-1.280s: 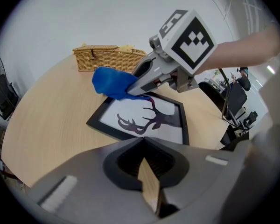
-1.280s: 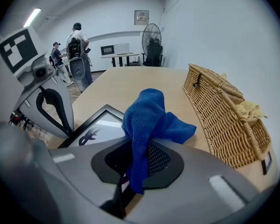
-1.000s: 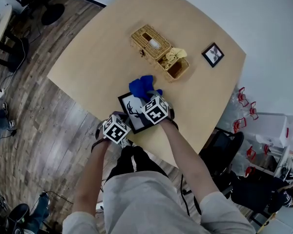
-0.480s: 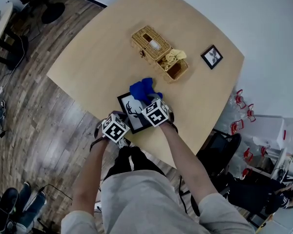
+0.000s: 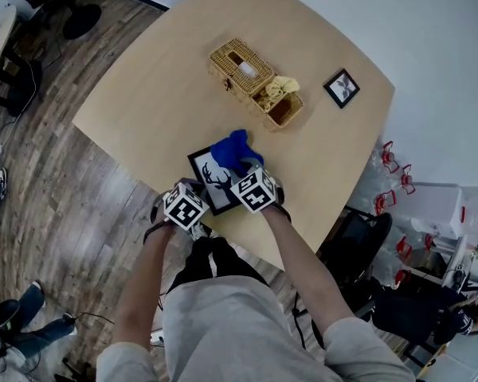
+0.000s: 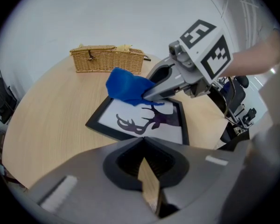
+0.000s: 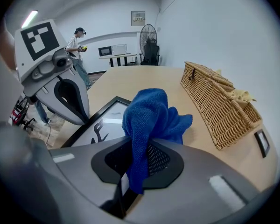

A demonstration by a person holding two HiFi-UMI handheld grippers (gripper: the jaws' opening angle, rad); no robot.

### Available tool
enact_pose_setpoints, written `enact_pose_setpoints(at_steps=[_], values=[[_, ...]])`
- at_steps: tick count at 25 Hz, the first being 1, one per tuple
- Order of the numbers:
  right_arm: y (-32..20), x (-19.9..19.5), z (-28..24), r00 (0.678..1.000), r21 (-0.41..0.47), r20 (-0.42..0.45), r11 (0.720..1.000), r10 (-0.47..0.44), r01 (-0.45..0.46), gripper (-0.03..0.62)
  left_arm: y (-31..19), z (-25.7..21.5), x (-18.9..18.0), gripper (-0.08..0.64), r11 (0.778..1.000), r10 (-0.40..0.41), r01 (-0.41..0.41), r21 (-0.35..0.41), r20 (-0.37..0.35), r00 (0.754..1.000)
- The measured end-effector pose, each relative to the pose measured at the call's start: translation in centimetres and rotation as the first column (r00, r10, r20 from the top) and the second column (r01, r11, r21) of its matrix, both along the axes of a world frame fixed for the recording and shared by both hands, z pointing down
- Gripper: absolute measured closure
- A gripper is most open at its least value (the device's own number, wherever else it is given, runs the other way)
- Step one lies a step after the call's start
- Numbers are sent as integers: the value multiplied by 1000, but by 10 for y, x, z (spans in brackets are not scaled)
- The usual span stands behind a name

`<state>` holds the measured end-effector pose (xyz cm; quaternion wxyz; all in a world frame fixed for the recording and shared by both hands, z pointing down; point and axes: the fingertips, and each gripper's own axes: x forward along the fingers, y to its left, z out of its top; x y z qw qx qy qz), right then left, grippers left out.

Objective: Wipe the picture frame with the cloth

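The left gripper [image 6: 147, 171] has its jaws almost together. Only a thin slit is left between them. Nothing is held in it, and a bit of the wooden table [image 6: 46, 125] shows through.

Just past these jaws the picture frame [image 6: 142, 121] lies flat on the table. It has a thin black rim and a white picture with a dark deer on it.

The right gripper [image 7: 136, 164] has its jaws closed tight on the blue cloth [image 7: 150, 115]. The cloth is soft and fuzzy. It comes up out of the jaws in a big bunch and sits over the far edge of the frame, so that part is hidden.

The person's arms [image 5: 301, 259] reach forward from the body. The two grippers are side by side at the near edge of the table. The left one is by the frame's near corner, and the right one tilts down over the frame.

Farther out, ahead of the right jaws and to their right, is a long woven basket [image 7: 219, 108]. It is straw-coloured and bumpy, and a yellow rag [image 7: 240, 95] pokes out of one end. On the other side of the basket a small black frame [image 7: 262, 143] lies flat.

Far behind, a person [image 7: 77, 45] stands near a round fan [image 7: 149, 34].
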<state>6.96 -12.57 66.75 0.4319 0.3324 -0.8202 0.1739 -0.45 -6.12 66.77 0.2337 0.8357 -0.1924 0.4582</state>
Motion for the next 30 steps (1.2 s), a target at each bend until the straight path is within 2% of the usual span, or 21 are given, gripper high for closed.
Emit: enact_pose_setpoints(at_steps=[30], values=[[57,21,3,999,-4,-8,999,-45,45,543,0,2,2,508,999,2,-3,42,37,999]])
